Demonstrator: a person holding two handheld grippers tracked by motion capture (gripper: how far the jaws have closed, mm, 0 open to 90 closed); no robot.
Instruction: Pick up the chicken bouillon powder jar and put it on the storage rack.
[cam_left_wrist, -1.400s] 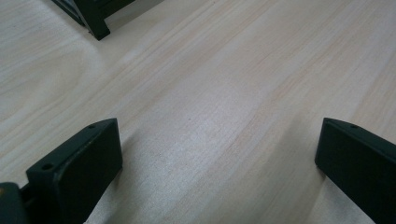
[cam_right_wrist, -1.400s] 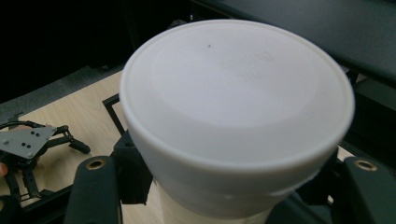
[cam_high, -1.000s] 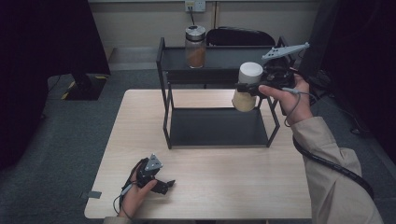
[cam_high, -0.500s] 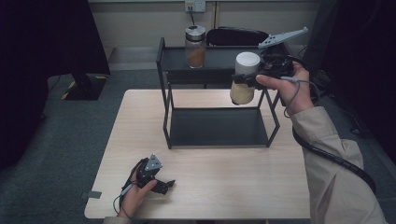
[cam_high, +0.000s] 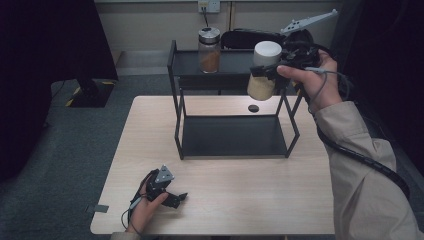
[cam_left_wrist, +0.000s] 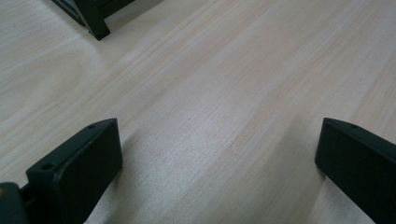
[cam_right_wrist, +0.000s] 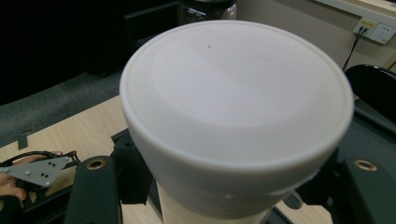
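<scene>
A jar with a white lid (cam_high: 267, 52) and tan contents hangs in the air at the right front corner of the black two-tier rack (cam_high: 230, 145), level with its top shelf. My right gripper (cam_high: 264, 76) is shut on the jar's body just under the lid. In the right gripper view the white lid (cam_right_wrist: 233, 102) looms close between my right gripper's (cam_right_wrist: 224, 191) jaws. A second jar (cam_high: 209, 50) with a dark lid and orange-brown contents stands on the top shelf at the left. My left gripper (cam_high: 176, 197) rests open on the table (cam_left_wrist: 219, 158), nothing between its jaws.
The rack's lower shelf (cam_high: 232, 135) is bare. A small dark round spot (cam_high: 253, 108) marks the table (cam_high: 250, 200) behind the rack. A black chair (cam_high: 245, 37) and a wall socket (cam_high: 209, 5) lie beyond. The rack's foot (cam_left_wrist: 95, 23) shows ahead of the left gripper.
My right gripper has carried the white-lidded jar upward, from beside the rack's upper frame to the height of the top shelf. The left gripper has stayed where it was.
</scene>
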